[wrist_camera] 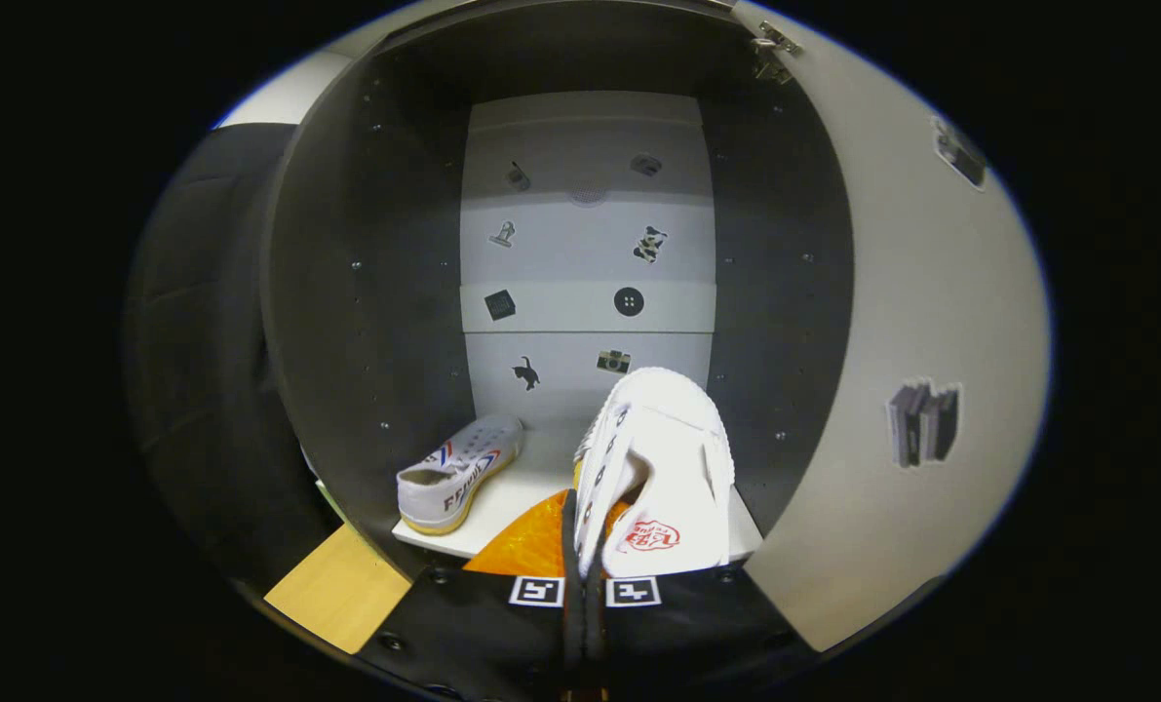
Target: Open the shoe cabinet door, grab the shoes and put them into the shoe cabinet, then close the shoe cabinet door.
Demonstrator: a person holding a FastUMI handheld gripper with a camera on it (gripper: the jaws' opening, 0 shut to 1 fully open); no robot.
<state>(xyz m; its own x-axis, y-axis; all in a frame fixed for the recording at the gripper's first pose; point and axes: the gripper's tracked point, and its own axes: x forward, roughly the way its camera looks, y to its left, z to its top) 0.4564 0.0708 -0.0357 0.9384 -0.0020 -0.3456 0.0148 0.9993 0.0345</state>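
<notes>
Holding: the gripper [585, 546] is gripping a white canvas sneaker [663, 468], its fingers drawn nearly together on the shoe's side wall beside the lacing
Carried sneaker: it is tilting on its side with the toe pointing into the shoe cabinet [366, 292], hanging above the right part of the white shelf [531, 483]
Second sneaker: a matching white sneaker with red and blue stripes [455, 475] is resting flat on the left part of that shelf, heel toward the gripper, well apart from the carried one
Cabinet door: the white door [911, 292] is standing wide open on the right, hinges showing at its top corner
Back panel: the white rear wall [588, 263] is carrying small picture stickers
Floor: a wooden surface [341, 590] is lying below the shelf at the left
</notes>
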